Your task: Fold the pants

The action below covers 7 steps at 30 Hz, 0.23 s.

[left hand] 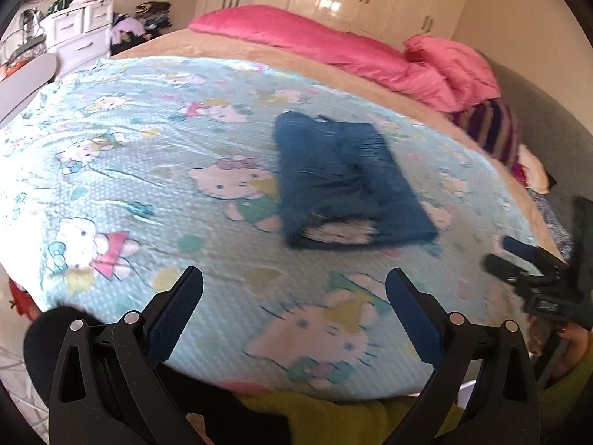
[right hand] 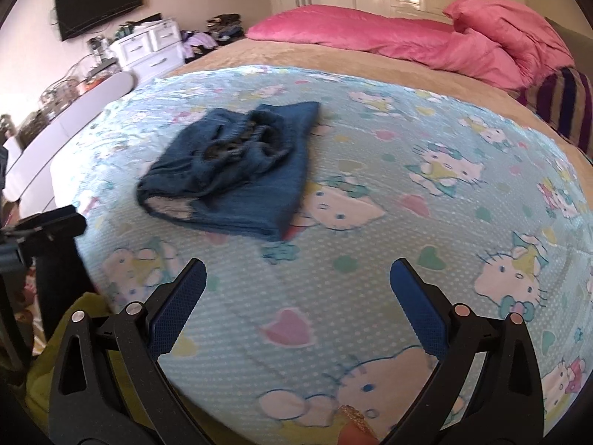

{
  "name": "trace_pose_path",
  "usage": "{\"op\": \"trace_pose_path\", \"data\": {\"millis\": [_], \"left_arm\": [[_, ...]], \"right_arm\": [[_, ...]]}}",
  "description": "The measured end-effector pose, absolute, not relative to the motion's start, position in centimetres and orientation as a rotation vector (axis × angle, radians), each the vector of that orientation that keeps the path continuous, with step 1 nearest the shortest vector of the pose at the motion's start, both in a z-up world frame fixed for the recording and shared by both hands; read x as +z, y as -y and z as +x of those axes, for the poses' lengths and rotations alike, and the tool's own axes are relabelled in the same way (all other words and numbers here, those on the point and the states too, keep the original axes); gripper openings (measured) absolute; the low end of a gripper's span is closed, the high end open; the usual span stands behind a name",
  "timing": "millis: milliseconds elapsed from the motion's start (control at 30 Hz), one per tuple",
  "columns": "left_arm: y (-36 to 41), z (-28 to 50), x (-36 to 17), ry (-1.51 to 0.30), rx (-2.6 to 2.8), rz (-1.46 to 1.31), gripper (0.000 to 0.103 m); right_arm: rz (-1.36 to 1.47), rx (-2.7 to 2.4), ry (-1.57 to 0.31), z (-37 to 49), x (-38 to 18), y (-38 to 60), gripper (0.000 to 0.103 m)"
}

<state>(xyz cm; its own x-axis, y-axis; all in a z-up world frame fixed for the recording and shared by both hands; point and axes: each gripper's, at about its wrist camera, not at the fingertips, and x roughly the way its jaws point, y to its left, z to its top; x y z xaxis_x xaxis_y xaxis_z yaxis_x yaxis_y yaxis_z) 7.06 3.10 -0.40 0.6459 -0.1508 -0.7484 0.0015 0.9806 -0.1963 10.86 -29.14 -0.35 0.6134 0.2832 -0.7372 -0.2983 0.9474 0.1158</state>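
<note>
Denim pants, one folded bundle; two claws, left claw and right claw, spread apart, empty.

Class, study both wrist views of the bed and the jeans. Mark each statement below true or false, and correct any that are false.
1. The jeans lie folded into a compact bundle on the cartoon-cat sheet. True.
2. The right gripper is shut on the jeans. False: its fingers are spread apart over bare sheet, holding nothing.
3. The left gripper is open and empty. True.
4. A pink duvet is bunched at the far end of the bed. True.
5. The jeans hang over the near edge of the bed. False: they rest wholly on the sheet, beyond both grippers.
6. A television stands on the bed. False: it is mounted on the wall.
</note>
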Motion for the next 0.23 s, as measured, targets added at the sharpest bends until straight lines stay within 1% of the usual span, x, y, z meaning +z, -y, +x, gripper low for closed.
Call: {"op": "trace_pose_path", "data": {"millis": [100, 233], "left_arm": [[-5.6, 10.1, -1.4, -0.923, -0.005, -0.195, 0.098], [-10.0, 14.0, -2.5, -0.965, 0.128, -0.198, 0.098]], "right_arm": [[0.002, 0.252, -0.842, 12.2, -0.7, 32.0, 0.094], [0.082, 0.074, -0.845, 14.9, -1.3, 38.8, 0.094]]}}
